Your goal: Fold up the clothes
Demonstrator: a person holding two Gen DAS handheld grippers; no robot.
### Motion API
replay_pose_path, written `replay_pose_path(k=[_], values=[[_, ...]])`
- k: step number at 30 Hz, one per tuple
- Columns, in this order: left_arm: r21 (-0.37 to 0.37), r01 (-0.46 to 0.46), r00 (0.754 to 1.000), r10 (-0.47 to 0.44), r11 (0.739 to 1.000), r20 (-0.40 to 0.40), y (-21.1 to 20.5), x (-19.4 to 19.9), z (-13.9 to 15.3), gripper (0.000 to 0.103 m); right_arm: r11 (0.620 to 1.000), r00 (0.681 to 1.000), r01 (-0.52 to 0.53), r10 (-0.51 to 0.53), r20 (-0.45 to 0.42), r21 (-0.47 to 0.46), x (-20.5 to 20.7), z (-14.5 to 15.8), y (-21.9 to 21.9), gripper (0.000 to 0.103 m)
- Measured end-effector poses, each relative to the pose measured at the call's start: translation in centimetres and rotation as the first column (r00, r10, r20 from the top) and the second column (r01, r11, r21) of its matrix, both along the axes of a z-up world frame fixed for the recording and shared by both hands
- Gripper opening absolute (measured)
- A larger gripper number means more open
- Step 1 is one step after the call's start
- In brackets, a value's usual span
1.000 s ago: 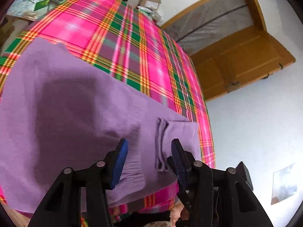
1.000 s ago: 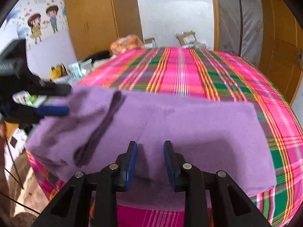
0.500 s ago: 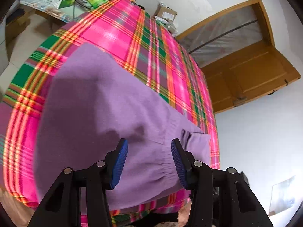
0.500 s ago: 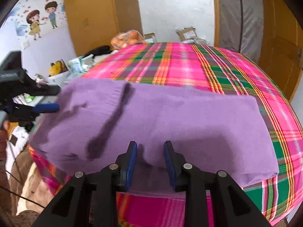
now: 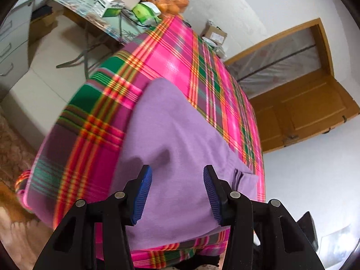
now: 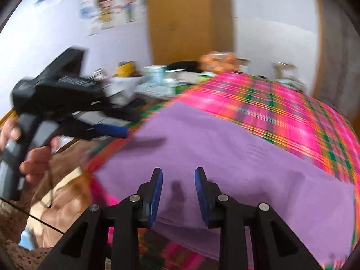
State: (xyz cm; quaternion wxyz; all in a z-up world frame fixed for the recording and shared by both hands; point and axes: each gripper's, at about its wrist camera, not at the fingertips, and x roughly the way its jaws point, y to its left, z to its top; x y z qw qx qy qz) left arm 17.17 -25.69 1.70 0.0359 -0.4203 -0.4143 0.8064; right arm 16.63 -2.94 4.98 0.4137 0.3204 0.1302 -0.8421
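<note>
Showing (right view) left hand-held gripper (image 6: 117, 132)

Plaid-covered table (image 5: 171, 51) bears a purple garment (image 5: 180, 139), seemingly folded.

A purple knit garment (image 5: 180, 148) lies folded flat on a pink, green and orange plaid tablecloth (image 5: 94, 135), filling the lower middle of the left wrist frame. Its surface is mostly smooth, with a small ribbed fold (image 5: 239, 176) at its right edge. In the right wrist frame the garment (image 6: 225, 157) spans the centre and lower right, its near edge in stacked layers.
</note>
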Motion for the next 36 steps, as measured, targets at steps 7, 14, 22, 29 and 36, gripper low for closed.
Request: replay_pose_path(k=[7,14,22,29,36], values=[[0.002,-0.033,0.999,0.033,0.999,0.014,-1.7,1.0,-0.5,0.05,0.982,0.982,-0.186,0.187,-0.011,0.022,3.0,-1.5,-5.4,0.041],[-0.01,-0.034,0.999,0.034,0.999,0.028,-2.6,0.9,-1.0,0.049,0.967,0.969,-0.248,0.247,0.028,0.053,3.2,-3.8,-8.4,0.05],[0.025,-0.024,0.998,0.023,0.999,0.051,-3.2,0.0,-1.9,0.049,0.961,0.966,-0.213,0.234,-0.108,0.174,4.6,-5.4,-9.9,0.053],[0.022,-0.021,0.997,0.019,1.0,0.068,-3.3,-0.4,-2.0,0.049,0.968,0.968,-0.183,0.208,-0.139,0.172,4.8,-5.7,-9.5,0.047],[0.041,-0.022,0.996,0.018,0.999,0.089,-3.3,-1.2,-2.3,0.049,0.981,0.98,-0.134,0.153,-0.129,0.14,4.0,-5.2,-8.3,0.02]])
